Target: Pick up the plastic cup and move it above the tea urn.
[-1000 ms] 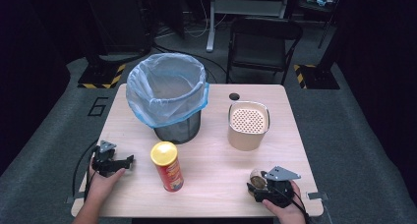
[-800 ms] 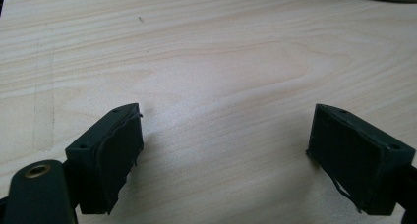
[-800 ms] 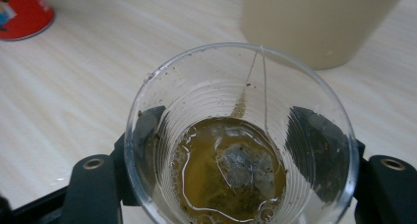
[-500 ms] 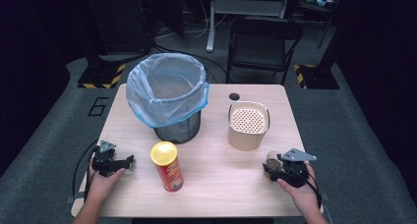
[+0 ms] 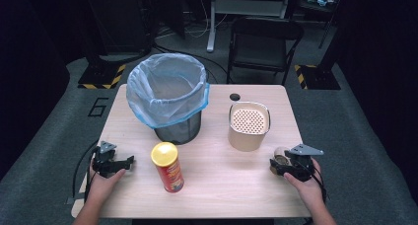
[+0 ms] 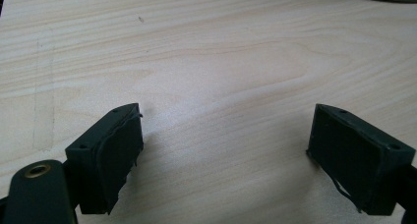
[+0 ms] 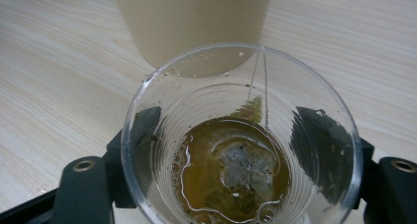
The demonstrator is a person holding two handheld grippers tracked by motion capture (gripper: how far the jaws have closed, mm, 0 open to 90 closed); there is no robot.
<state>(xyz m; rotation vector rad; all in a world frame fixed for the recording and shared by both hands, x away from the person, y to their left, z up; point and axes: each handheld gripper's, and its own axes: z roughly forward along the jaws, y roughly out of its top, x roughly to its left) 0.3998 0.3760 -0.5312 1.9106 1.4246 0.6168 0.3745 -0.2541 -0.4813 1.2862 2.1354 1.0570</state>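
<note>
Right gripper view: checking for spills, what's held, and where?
The right tool grips a clear cup of tea by its sides.

On the pale wooden surface (image 5: 212, 185): at ten o'clock, black mesh bin lined with a blue plastic bag (image 5: 167, 96); at two, beige perforated-lid canister (image 5: 249, 126); at seven, red crisp tube with a yellow lid (image 5: 167, 167). At four, just beside the canister, clear plastic cup with brown liquid (image 7: 241, 145), between the right tongs (image 5: 282, 165). At eight, left tongs (image 5: 118, 163).

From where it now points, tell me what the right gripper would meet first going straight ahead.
Holding the clear cup of tea, the right gripper would most likely meet the beige canister first; it stands right behind the cup, though the gap is hard to judge.
</note>
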